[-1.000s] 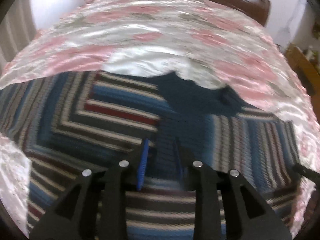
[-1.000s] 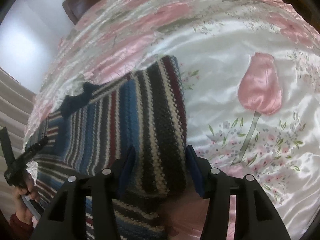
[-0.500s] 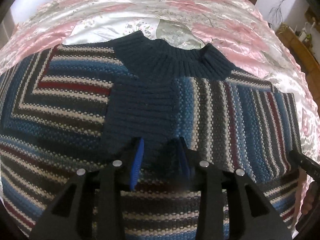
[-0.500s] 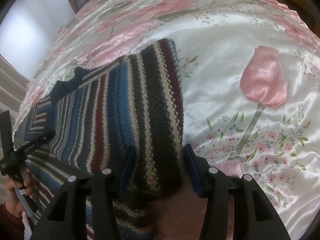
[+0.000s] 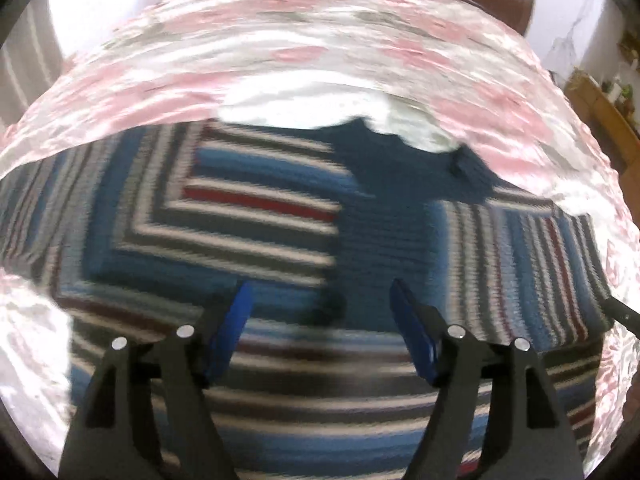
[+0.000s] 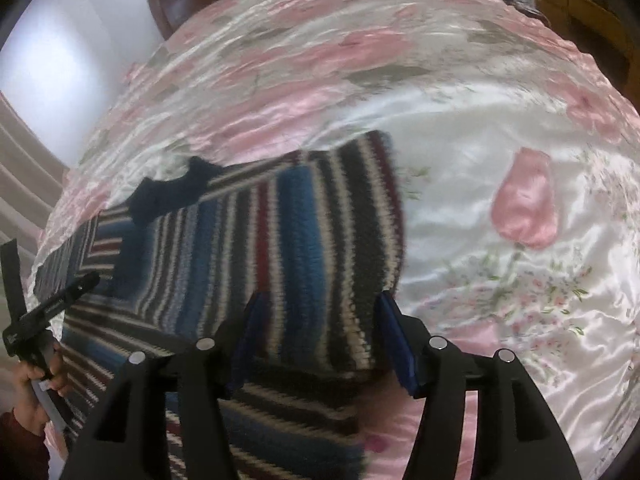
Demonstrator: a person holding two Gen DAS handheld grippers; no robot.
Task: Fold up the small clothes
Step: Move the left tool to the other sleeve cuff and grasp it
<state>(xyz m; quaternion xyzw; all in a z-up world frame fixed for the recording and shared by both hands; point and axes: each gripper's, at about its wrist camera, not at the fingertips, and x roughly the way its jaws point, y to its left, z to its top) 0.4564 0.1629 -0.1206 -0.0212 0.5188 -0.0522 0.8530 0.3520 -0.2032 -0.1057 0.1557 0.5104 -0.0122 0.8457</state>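
both tongs (image 5: pixel 320 312) (image 6: pixel 316 328) agape over sweater (image 5: pixel 256 216) – bedspread (image 6: pixel 500 128) bare rightward

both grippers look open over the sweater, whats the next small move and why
Probably lift both grippers clear, then reach for the bottom hem. The left gripper and right gripper both stand open with nothing held, and the sweater lies on the bedspread with both sleeves already folded across its front, so folding it in half looks like what remains.
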